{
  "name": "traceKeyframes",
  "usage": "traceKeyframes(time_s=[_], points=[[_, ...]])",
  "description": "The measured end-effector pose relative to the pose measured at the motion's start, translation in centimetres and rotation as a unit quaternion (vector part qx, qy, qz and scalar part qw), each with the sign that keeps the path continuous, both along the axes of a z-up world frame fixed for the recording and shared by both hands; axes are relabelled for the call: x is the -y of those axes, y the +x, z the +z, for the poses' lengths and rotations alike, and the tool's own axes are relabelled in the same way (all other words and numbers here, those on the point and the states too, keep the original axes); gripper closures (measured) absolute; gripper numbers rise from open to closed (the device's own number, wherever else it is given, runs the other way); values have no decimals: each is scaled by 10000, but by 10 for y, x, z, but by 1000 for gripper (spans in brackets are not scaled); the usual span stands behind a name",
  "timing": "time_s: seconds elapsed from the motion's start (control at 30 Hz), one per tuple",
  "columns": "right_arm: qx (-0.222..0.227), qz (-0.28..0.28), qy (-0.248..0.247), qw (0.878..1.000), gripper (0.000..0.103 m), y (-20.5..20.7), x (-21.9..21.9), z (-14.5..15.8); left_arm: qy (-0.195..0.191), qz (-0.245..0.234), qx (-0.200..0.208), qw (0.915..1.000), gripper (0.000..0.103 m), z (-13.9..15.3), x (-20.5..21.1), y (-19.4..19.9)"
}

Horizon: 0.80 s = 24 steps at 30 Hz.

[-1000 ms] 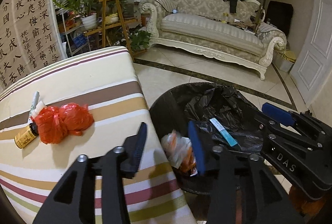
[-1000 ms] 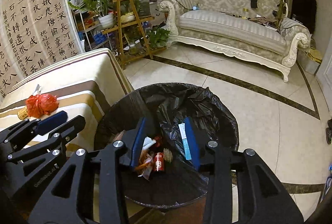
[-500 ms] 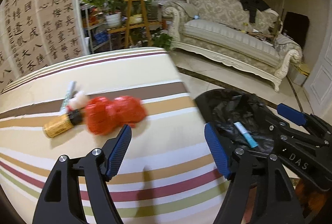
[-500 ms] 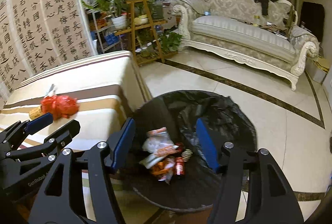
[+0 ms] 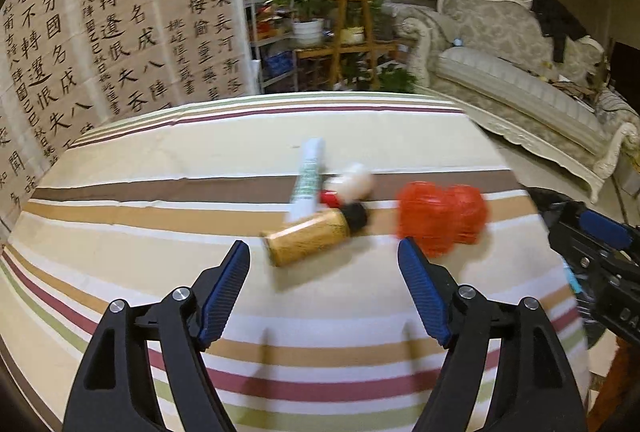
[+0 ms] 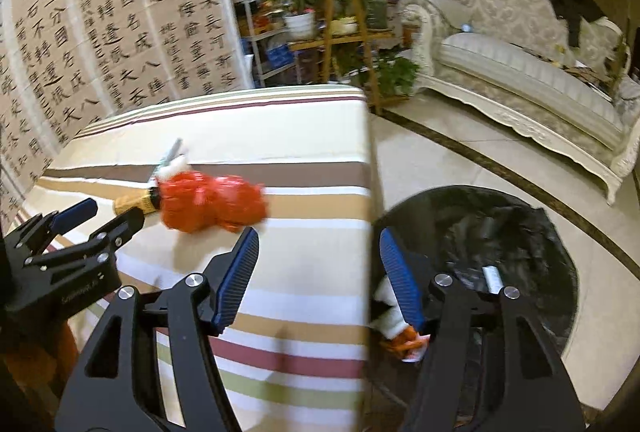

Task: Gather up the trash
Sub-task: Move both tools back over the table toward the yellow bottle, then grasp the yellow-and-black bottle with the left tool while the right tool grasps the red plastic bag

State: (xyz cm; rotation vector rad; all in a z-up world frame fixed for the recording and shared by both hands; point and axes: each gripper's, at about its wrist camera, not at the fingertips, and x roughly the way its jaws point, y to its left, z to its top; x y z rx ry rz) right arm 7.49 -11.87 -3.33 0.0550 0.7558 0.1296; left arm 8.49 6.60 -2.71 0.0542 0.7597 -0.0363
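Note:
A crumpled red plastic bag lies on the striped table, next to a yellow bottle with a black cap, a white tube and a small white bottle. My left gripper is open and empty, just short of the yellow bottle. My right gripper is open and empty over the table's right edge; the red bag lies ahead to its left. The black-lined bin stands on the floor at the right, with trash in it.
A cream sofa stands across the tiled floor. A plant stand with pots is behind the table. A calligraphy screen runs along the left. The left gripper shows at the left of the right wrist view.
Both grippers have swung left from above the bin toward the table and opened wider. The left gripper now faces the bottle and the red bag close up.

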Motion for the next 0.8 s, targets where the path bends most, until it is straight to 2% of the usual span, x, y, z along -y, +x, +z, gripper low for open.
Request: traceKeyframes(time_s=[0.3, 0.47, 0.5, 0.63, 0.8], points=[[-125, 252, -11, 9996, 41, 12, -28, -4, 135, -311, -178, 9993, 25, -9, -13, 25], [-188, 294, -33, 9994, 41, 15, -33, -8, -165, -603, -463, 9970, 25, -15, -17, 28], [-199, 299, -32, 9993, 41, 15, -32, -8, -202, -635, -486, 9966, 27, -15, -18, 28], [-247, 304, -21, 9992, 41, 16, -33, -12, -409, -776, -720, 9935, 49, -20, -16, 24], [-272, 306, 3, 9992, 41, 13, -32, -14, -603, -918, -801, 9907, 55, -18, -11, 13]])
